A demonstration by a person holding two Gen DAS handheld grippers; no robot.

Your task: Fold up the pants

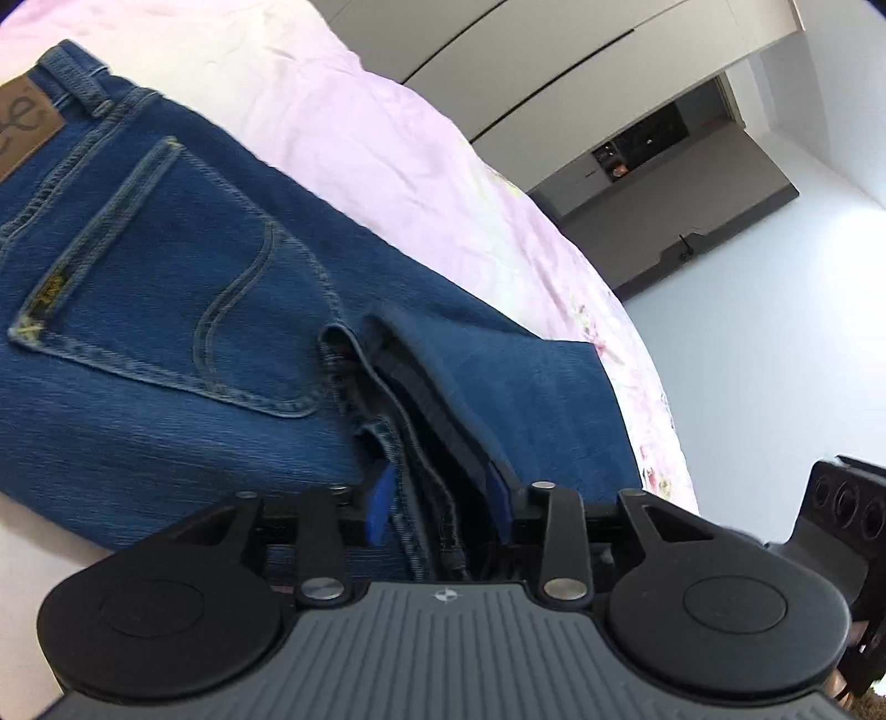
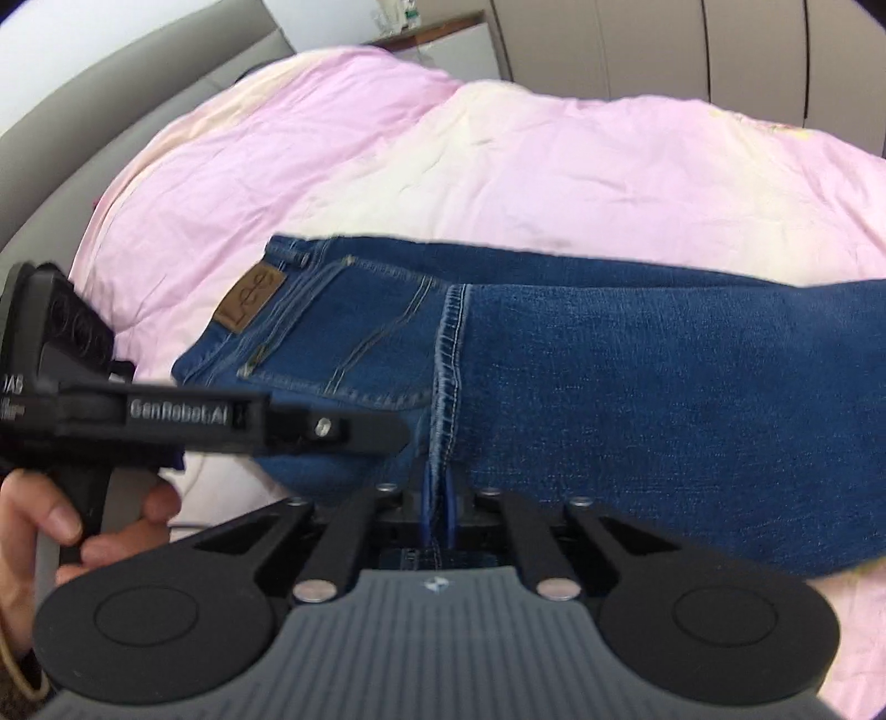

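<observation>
We hold blue jeans [image 2: 637, 376] over a pink quilt [image 2: 443, 155] on the bed. In the right wrist view the jeans lie across the quilt's near half, waistband toward the left, with the brown Lee patch [image 2: 252, 307] and a back pocket [image 1: 166, 277] facing up. The leg ends are doubled back over the seat, their hem [image 2: 451, 354] running across the pocket area.

Our left gripper [image 1: 443, 509] has its blue pads [image 1: 382, 504] pressed against a thick bundle of denim layers at the hem, clamped on the jeans. Our right gripper [image 2: 438, 512] is pinched tight on the hem's stitched edge, the pads almost together with only the cloth between them.

In the right wrist view the left gripper [image 2: 387, 437] reaches in from the left, its tip on the jeans just beside the hem, and our left hand [image 2: 50, 531] grips its handle. Beyond the quilt's far edge stand a grey headboard [image 2: 111, 88] and pale wardrobe doors [image 1: 554, 50].
</observation>
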